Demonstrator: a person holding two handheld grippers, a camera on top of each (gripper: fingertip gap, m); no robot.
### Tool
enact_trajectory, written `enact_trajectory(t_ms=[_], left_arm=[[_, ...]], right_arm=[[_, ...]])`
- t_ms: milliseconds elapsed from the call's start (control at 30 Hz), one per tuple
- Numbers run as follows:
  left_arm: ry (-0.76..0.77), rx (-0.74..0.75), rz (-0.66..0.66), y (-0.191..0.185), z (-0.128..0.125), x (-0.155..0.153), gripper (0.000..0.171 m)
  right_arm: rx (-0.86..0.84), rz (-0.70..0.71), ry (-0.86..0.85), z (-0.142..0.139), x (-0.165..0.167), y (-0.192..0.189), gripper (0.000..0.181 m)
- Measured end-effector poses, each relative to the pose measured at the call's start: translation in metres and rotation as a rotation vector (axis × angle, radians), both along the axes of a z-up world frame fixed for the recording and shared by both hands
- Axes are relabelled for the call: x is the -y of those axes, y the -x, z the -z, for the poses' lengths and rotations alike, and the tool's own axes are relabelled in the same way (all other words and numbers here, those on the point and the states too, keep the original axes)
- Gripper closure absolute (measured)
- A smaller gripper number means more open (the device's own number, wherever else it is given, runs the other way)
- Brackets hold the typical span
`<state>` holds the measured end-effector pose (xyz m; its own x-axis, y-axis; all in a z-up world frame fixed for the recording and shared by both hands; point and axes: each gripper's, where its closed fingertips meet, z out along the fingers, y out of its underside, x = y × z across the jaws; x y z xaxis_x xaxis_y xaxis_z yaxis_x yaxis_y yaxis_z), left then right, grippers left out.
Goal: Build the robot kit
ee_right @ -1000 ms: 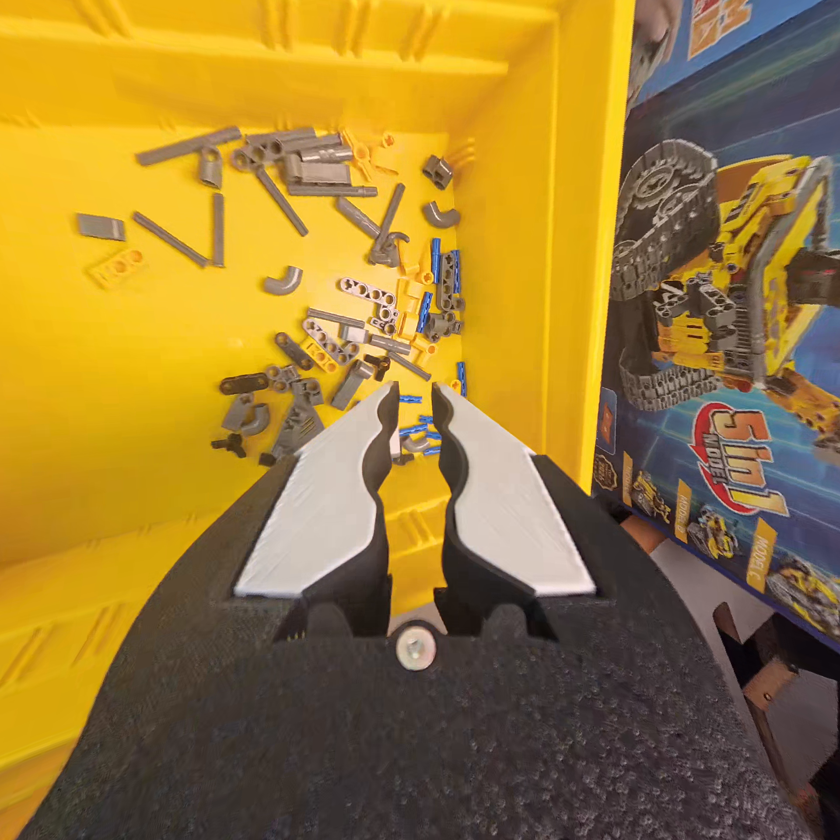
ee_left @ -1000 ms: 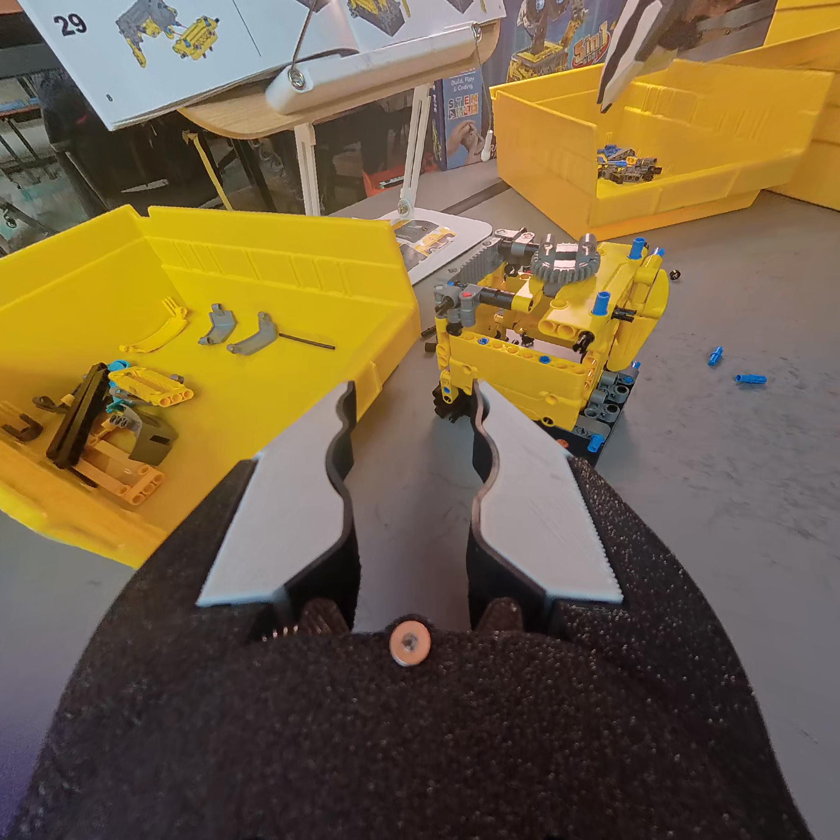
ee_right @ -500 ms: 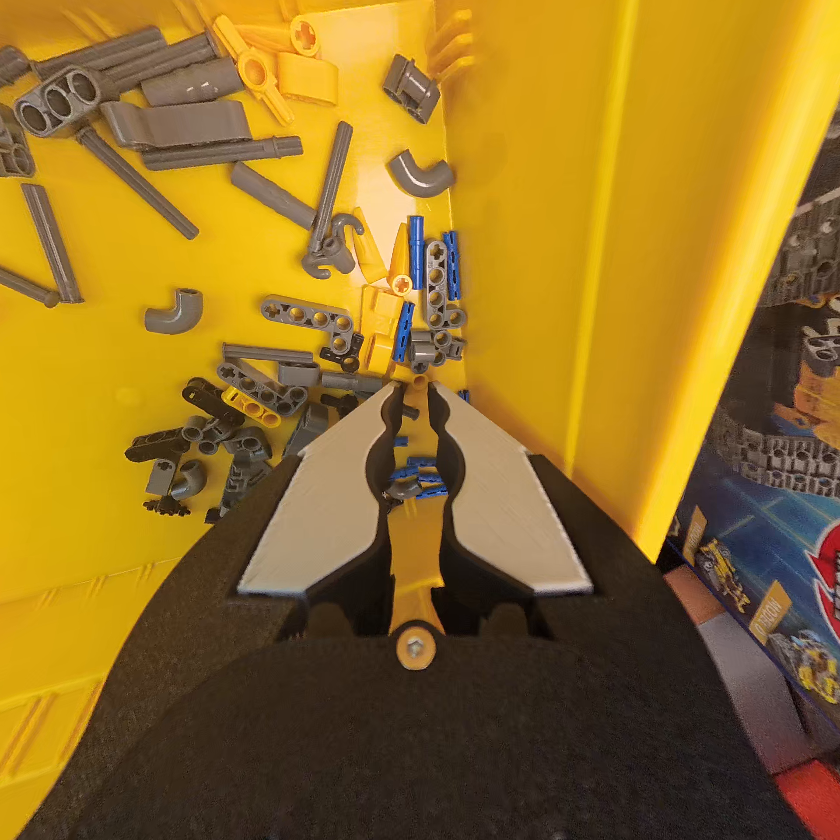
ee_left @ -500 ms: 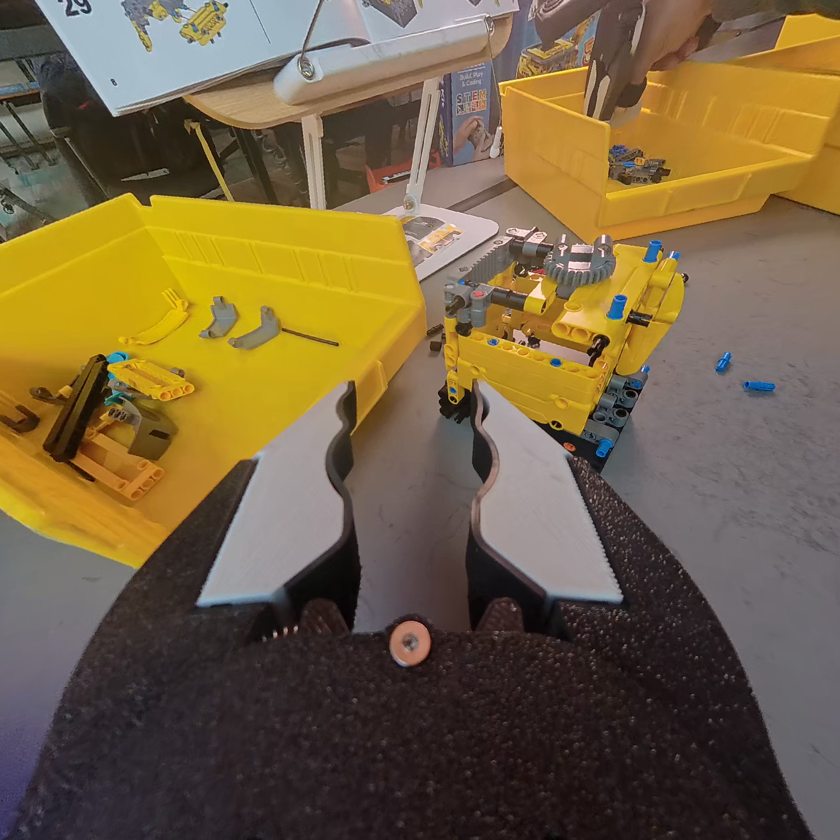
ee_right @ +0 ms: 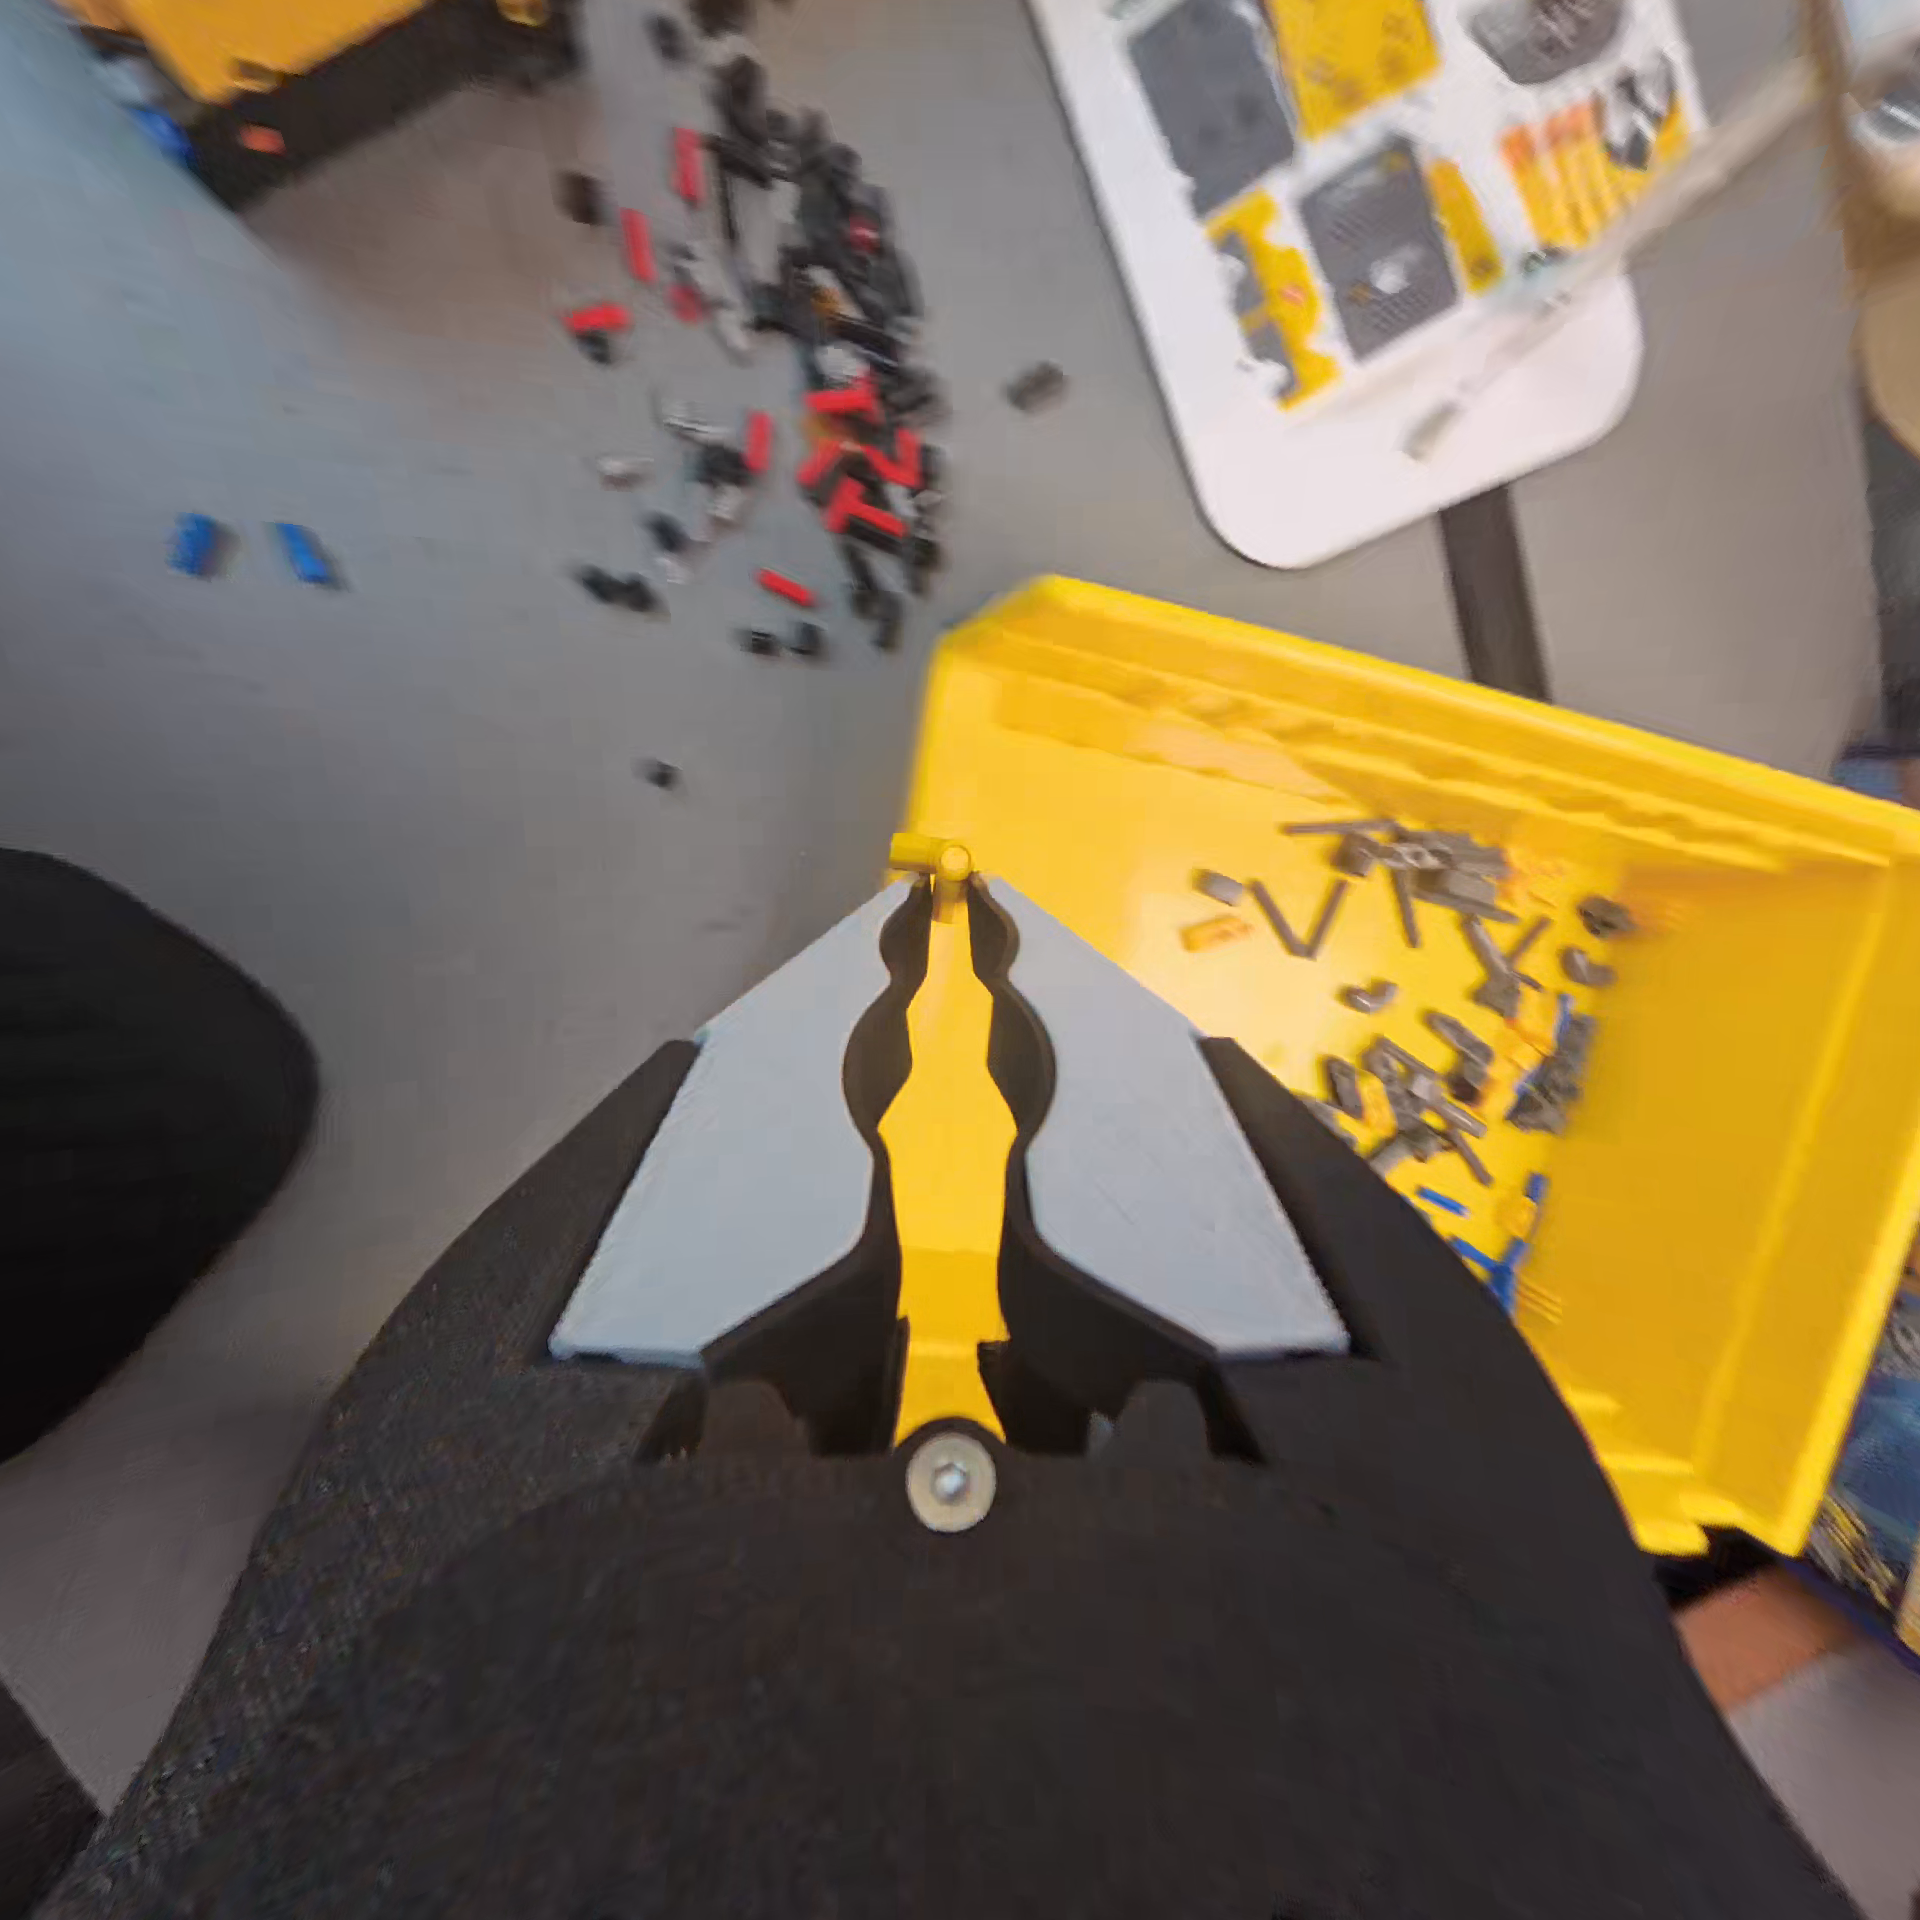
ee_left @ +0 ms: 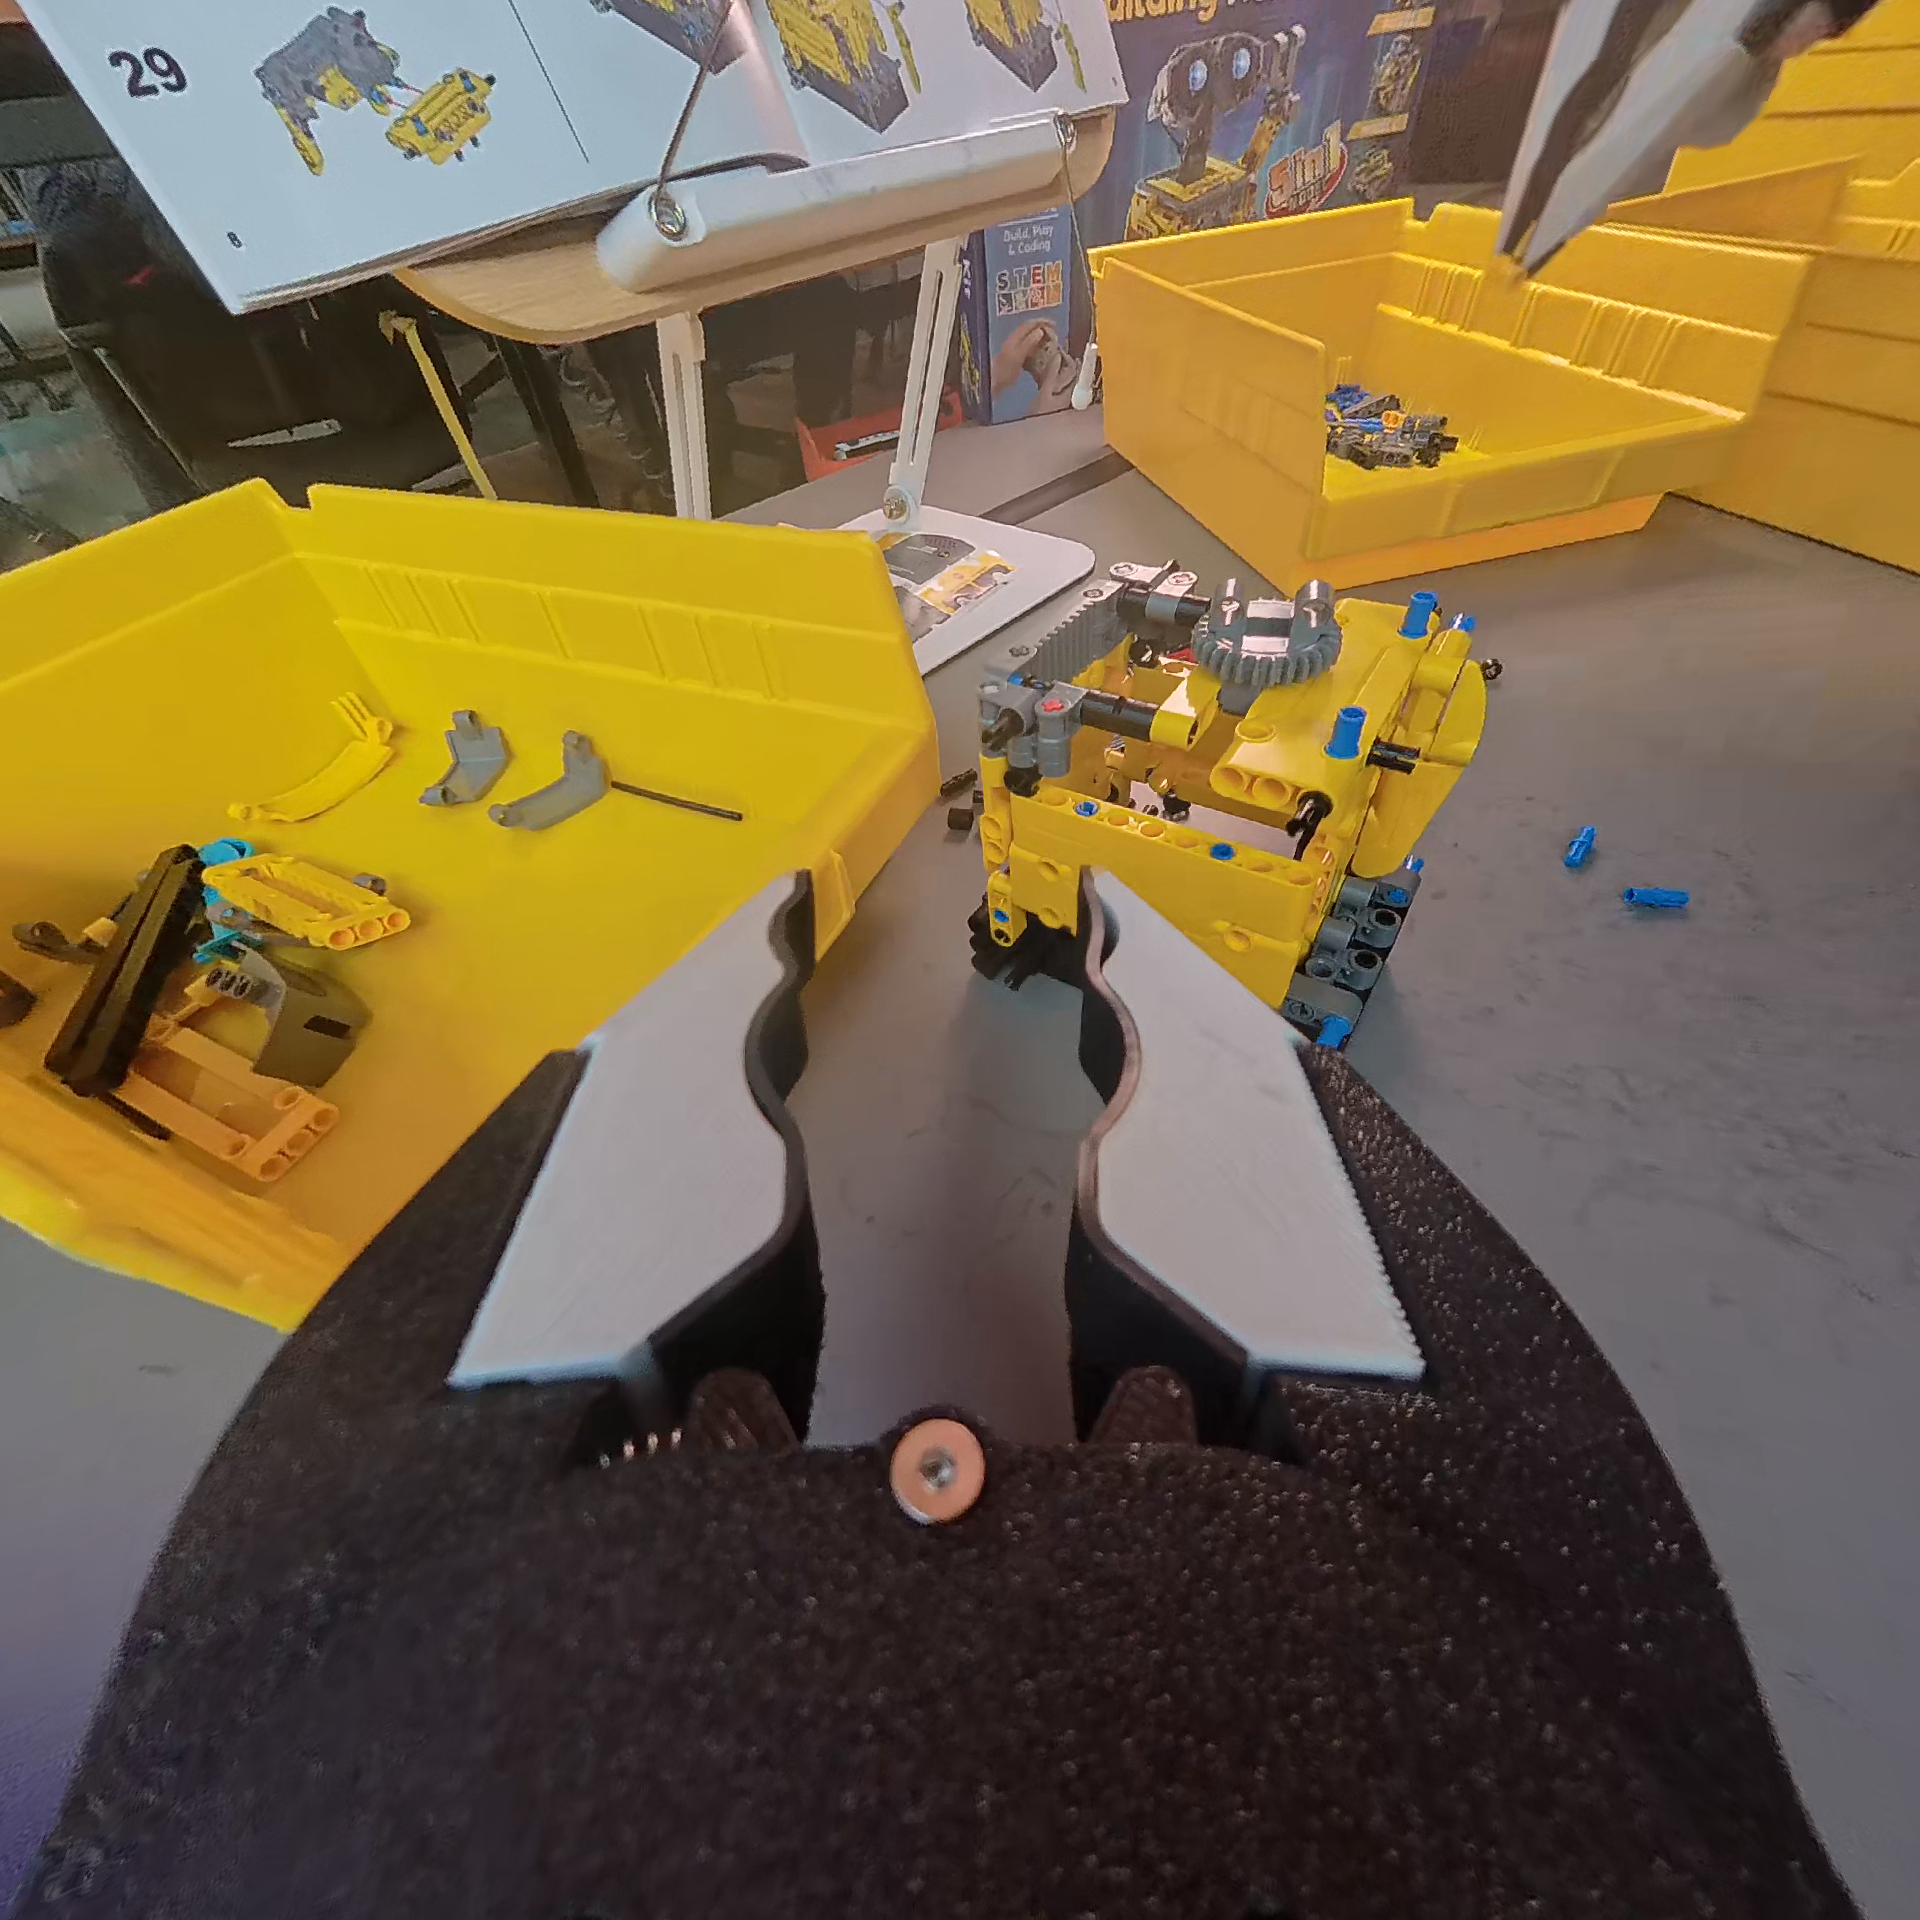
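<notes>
My left gripper (ee_left: 943, 902) is open and empty, low over the grey table, its right fingertip just in front of the yellow brick-built vehicle model (ee_left: 1226, 790). My right gripper (ee_right: 943, 881) is shut on a small yellow connector piece (ee_right: 932, 858) that sticks out of its tips. It hangs above the near corner of a yellow bin (ee_right: 1714, 1195) that holds several grey, yellow and blue parts. The right gripper also shows at the top right of the left wrist view (ee_left: 1527, 244), high above that bin (ee_left: 1195, 416).
A second yellow bin (ee_left: 727, 665) with a few parts lies left of the model. An instruction booklet (ee_left: 499, 104) rests on a white stand (ee_left: 997, 561). Loose red and black pieces (ee_right: 821, 343) and two blue pins (ee_left: 1621, 873) lie on the table. A toy box (ee_left: 1247, 135) stands behind. Left tips to right tips: about 35 cm.
My right gripper closed on the yellow connector piece inside the bin and has lifted out and swung left, above the bin's corner. My left gripper has barely moved.
</notes>
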<state>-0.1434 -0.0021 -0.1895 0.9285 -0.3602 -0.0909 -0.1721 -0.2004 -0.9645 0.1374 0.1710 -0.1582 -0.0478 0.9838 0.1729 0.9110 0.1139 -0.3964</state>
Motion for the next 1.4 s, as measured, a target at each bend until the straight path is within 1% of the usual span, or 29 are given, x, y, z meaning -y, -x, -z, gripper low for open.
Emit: enact_trajectory(t_ms=[67,133,200,233,333,500,633,733,800,867,933,1033,1133,1200,1233,1300,1400], left_arm=[[-0.006,-0.004,0.008,-0.003,-0.002,0.002,0.122],[-0.016,-0.006,0.015,-0.005,-0.005,0.004,0.122],[-0.031,-0.009,0.017,-0.006,-0.010,0.006,0.122],[-0.039,-0.010,0.017,-0.007,-0.012,0.007,0.122],[-0.063,-0.009,0.015,-0.006,-0.020,0.010,0.122],[-0.081,-0.014,0.006,-0.003,-0.025,0.012,0.122],[-0.080,-0.015,0.003,-0.002,-0.025,0.012,0.122],[-0.078,-0.016,0.007,-0.003,-0.024,0.012,0.122],[-0.075,-0.018,0.009,-0.003,-0.023,0.012,0.122],[-0.069,-0.018,0.010,-0.004,-0.021,0.011,0.122],[-0.061,-0.016,0.012,-0.004,-0.018,0.011,0.123],[-0.050,-0.015,0.012,-0.004,-0.015,0.009,0.123],[-0.041,-0.015,0.011,-0.004,-0.012,0.008,0.123],[-0.037,-0.014,0.010,-0.003,-0.010,0.007,0.123],[-0.035,-0.015,0.010,-0.003,-0.010,0.007,0.123],[-0.030,-0.015,0.008,-0.003,-0.008,0.006,0.123],[-0.021,-0.017,0.002,-0.002,-0.005,0.005,0.123]], right_arm=[[0.012,-0.076,0.017,0.019,0.059,0.013,0.175],[0.028,-0.125,0.058,0.044,0.105,0.022,0.175],[0.058,-0.155,0.091,0.071,0.134,0.028,0.175],[0.075,-0.168,0.090,0.082,0.142,0.030,0.175],[0.106,-0.196,0.084,0.101,0.155,0.037,0.175],[0.144,-0.222,0.058,0.110,0.158,0.043,0.175],[0.141,-0.225,0.064,0.113,0.160,0.045,0.175],[0.121,-0.208,0.083,0.112,0.160,0.045,0.171],[0.097,-0.195,0.089,0.109,0.158,0.045,0.169],[0.056,-0.185,0.097,0.097,0.155,0.045,0.166],[-0.009,-0.149,0.095,0.072,0.141,0.046,0.163],[-0.137,-0.050,0.076,0.017,0.101,0.040,0.163],[-0.221,0.077,-0.054,-0.032,0.036,0.020,0.166],[-0.238,0.166,-0.142,-0.051,-0.014,0.000,0.166],[-0.233,0.210,-0.169,-0.055,-0.037,-0.011,0.166],[-0.203,0.292,-0.196,-0.052,-0.082,-0.032,0.166],[-0.133,0.385,-0.163,-0.028,-0.134,-0.057,0.167]])
